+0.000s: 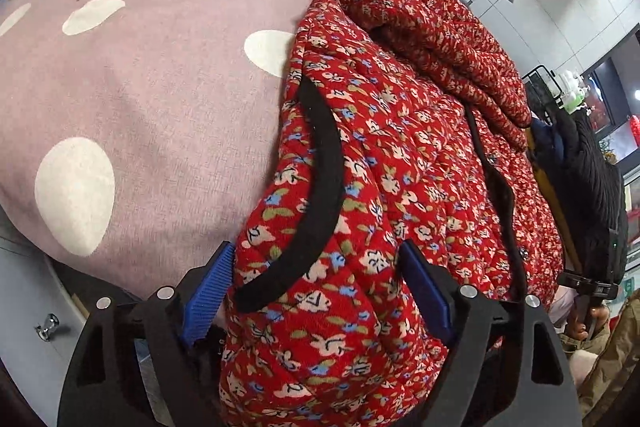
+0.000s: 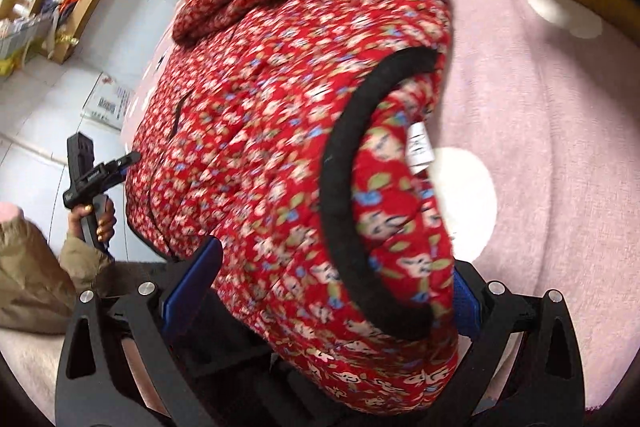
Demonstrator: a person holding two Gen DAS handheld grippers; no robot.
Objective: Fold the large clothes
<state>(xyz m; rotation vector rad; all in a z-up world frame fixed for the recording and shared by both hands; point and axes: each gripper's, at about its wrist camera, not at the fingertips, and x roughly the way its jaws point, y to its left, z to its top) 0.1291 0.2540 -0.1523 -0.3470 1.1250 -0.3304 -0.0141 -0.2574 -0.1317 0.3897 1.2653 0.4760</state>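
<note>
A thick, quilted red jacket (image 1: pixel 400 163), printed with small white and blue flowers and edged in black binding, is seen lying in a bulky folded heap on a soft mauve cloth (image 1: pixel 132 75) dotted with large white spots. A finer-printed red fold is draped across its top. A white label (image 2: pixel 419 147) is shown inside the black-trimmed opening.

The left gripper (image 1: pixel 316 291) is held wide around a padded roll of the jacket, with ribbed blue pads (image 1: pixel 208 295) flanking the fabric; a firm grip cannot be told. The right gripper (image 2: pixel 332 303) is likewise spread around the jacket's trimmed end, its pressing undecided.
</note>
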